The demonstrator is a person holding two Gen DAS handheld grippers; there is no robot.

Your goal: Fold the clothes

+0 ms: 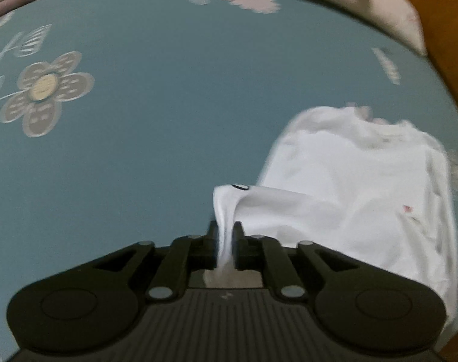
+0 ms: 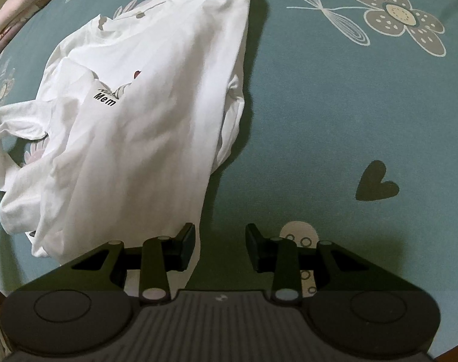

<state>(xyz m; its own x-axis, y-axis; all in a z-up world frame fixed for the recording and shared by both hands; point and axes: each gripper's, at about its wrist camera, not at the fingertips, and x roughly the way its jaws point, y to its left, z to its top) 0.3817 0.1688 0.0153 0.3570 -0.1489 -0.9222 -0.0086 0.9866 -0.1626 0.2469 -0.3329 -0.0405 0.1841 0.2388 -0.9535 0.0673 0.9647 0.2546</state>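
Note:
A white T-shirt (image 2: 144, 114) with a small black print lies partly folded on the teal bedsheet (image 2: 319, 120). In the left wrist view the T-shirt (image 1: 349, 181) lies to the right, and a pulled-up strand of its fabric runs between the narrow jaws of my left gripper (image 1: 225, 229), which is shut on it. My right gripper (image 2: 220, 236) hovers open over the shirt's near right edge. Its left finger (image 2: 186, 238) is above the cloth, its right finger (image 2: 254, 241) above bare sheet. Nothing is pinched between them.
The sheet carries grey flower prints (image 1: 45, 90) and a grey heart (image 2: 375, 182). A pale flowered pillow or quilt edge (image 1: 380, 3) lies along the far side. Brown wood (image 1: 446, 45) shows beyond the bed's edge.

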